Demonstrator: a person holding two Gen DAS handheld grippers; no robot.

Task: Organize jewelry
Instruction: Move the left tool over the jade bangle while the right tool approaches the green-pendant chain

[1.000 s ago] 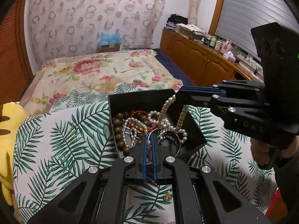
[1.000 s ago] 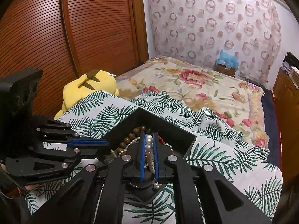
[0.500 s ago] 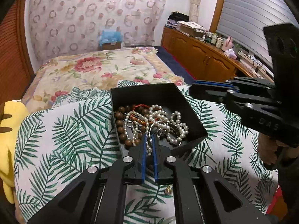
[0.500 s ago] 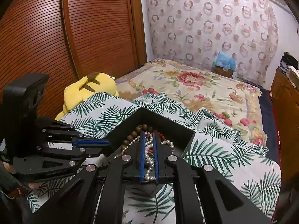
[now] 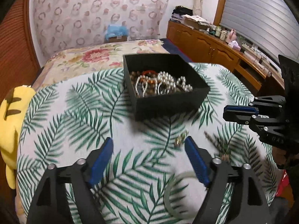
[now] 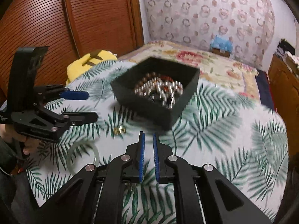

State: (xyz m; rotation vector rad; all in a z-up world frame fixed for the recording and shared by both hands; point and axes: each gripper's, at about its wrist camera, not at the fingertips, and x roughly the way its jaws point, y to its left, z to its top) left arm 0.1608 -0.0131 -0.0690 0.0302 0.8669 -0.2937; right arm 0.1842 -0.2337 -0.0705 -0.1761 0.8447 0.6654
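Hovering spread wide and empty, left claw near black box; right claw narrowly parted, empty.

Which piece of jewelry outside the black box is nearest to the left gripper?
The pale green bangle, lying right beside the left gripper; the small gold piece lies farther forward.

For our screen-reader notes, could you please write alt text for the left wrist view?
A black box of pearl and bead jewelry sits on a palm-leaf cloth. The left tool is open and empty before it, with a small gold piece and a pale bangle lying outside.
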